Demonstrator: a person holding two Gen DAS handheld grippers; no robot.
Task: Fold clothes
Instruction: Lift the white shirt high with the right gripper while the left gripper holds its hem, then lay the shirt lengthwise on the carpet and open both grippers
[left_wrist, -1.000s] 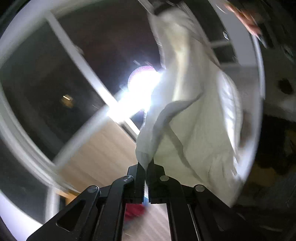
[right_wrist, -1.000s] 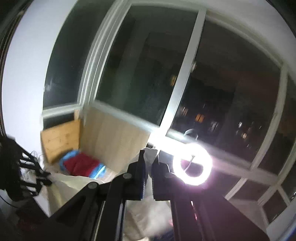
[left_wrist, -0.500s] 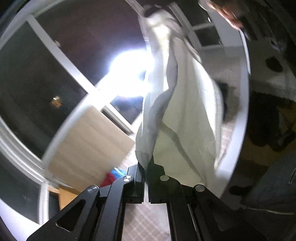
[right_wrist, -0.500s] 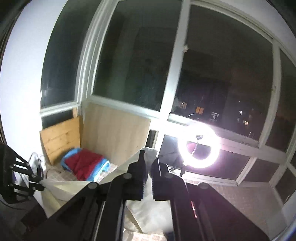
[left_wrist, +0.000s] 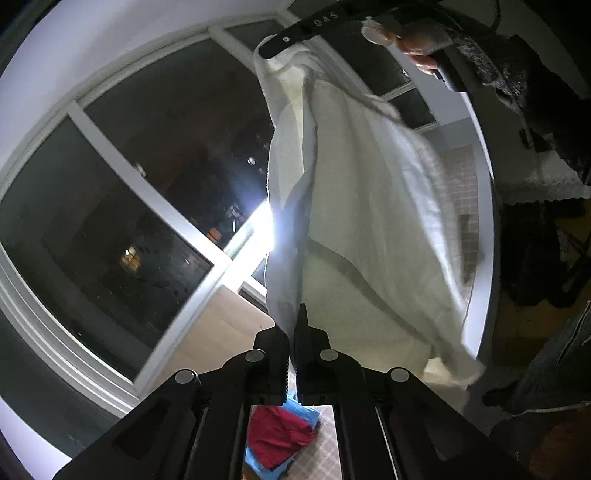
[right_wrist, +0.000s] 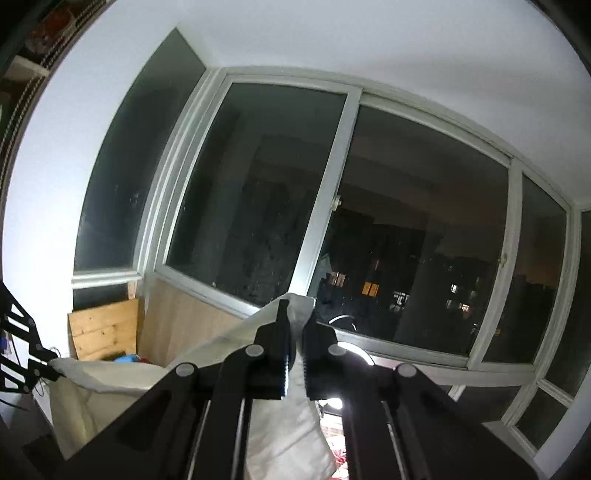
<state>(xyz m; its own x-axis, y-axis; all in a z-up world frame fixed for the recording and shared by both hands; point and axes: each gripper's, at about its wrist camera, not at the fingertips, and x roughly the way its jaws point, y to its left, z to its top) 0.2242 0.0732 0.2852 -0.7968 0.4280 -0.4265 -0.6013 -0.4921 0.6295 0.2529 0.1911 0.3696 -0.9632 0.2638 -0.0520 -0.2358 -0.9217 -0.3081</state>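
Observation:
A white garment (left_wrist: 369, 229) hangs stretched in the air between both grippers. In the left wrist view my left gripper (left_wrist: 295, 323) is shut on its lower edge. The right gripper (left_wrist: 271, 50) pinches the top corner, with a hand (left_wrist: 417, 48) behind it. In the right wrist view my right gripper (right_wrist: 295, 317) is shut on a corner of the white garment (right_wrist: 229, 347). From there the cloth runs down-left to the left gripper (right_wrist: 50, 369), which clamps the other end.
Large dark windows (right_wrist: 406, 240) fill the background. A bright ring light (left_wrist: 258, 225) glares behind the cloth. Red and blue clothes (left_wrist: 277, 432) lie on the tiled floor below, by a wooden board (right_wrist: 103, 332). Dark furniture (left_wrist: 535, 240) stands at the right.
Both hands swung, still gripping the garment. The right wrist view tilted upward, so the ring light sank behind the gripper. In the left wrist view the cloth's top corner shifted left.

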